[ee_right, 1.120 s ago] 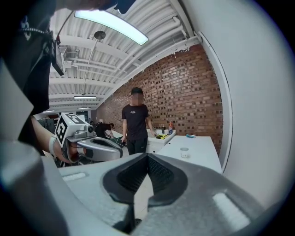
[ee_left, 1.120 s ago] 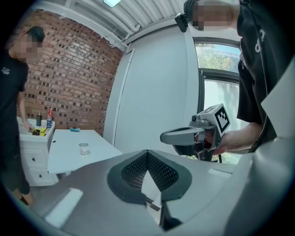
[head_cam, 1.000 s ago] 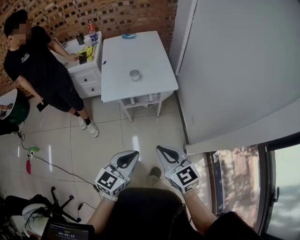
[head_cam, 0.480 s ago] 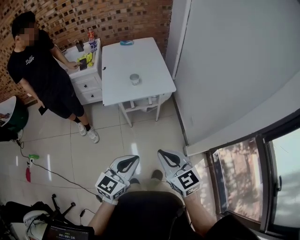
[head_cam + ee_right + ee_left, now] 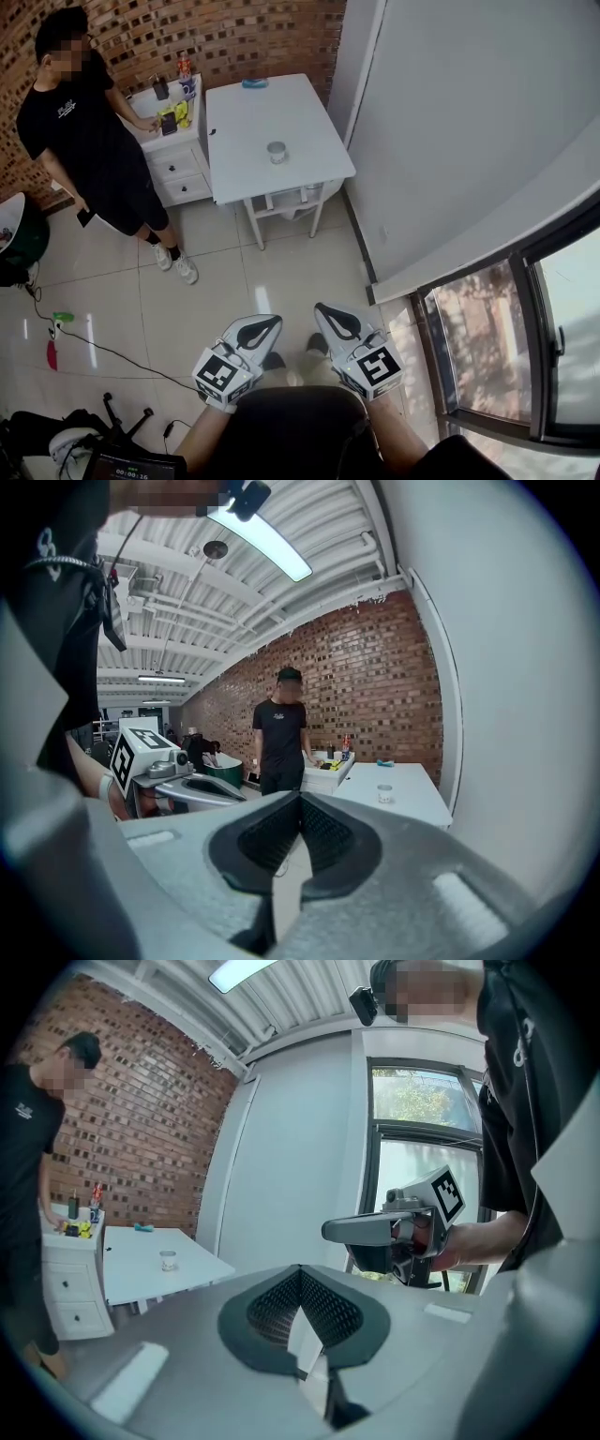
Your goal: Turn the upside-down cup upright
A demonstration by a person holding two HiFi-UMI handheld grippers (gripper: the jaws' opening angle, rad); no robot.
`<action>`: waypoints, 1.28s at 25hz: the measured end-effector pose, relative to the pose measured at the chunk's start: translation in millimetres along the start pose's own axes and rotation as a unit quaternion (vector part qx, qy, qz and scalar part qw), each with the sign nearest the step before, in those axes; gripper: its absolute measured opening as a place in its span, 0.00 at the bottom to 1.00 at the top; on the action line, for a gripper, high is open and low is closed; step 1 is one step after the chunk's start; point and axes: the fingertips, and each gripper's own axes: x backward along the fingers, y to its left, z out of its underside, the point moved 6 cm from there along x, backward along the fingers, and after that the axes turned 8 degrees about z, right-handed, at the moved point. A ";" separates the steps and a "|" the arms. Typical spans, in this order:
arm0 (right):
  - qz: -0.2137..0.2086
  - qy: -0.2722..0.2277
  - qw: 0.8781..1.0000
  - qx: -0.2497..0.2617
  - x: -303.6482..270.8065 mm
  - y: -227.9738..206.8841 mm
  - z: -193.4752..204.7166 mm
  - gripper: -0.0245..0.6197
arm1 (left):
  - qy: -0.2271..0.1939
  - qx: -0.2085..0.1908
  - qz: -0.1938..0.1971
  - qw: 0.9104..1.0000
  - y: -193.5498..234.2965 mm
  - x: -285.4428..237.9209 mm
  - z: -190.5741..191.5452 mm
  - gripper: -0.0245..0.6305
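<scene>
- A tiled floor (image 5: pixel 216 272) runs from us to a brick wall (image 5: pixel 244 33). At the far end a white table (image 5: pixel 234 112) stands beside a white cabinet (image 5: pixel 173 164) and a standing person (image 5: pixel 84 122).
- Head view: the cup (image 5: pixel 277 152) sits alone on the table, too small for us to tell which way up. It is well apart from our left gripper (image 5: pixel 267 324) and right gripper (image 5: pixel 326 313), both near our body.
- Left gripper view: its jaws are pressed together and empty, with the cup (image 5: pixel 168 1260) far off to the left.
- Right gripper view: its jaws are likewise together and empty, with the cup (image 5: pixel 384 794) far off to the right.
- Since half a second ago, more window (image 5: pixel 487 347) shows at the right, and our grippers have barely moved.
</scene>
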 end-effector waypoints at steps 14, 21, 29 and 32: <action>0.014 0.003 1.000 -0.001 9.3 25.5 2.8 0.03 | -0.012 0.000 0.003 1.000 -7.1 29.3 7.3 0.06; 0.003 -0.002 1.000 0.003 13.9 5.2 -3.9 0.03 | -0.017 -0.001 -0.015 1.000 -13.2 11.9 1.9 0.06; -0.015 -0.006 1.000 -0.004 32.8 -26.2 6.4 0.03 | -0.015 0.000 -0.017 1.000 -32.3 -21.3 -1.0 0.06; -0.026 -0.007 1.000 -0.002 36.6 -34.5 10.8 0.03 | -0.014 -0.001 -0.019 1.000 -35.8 -31.5 -1.5 0.06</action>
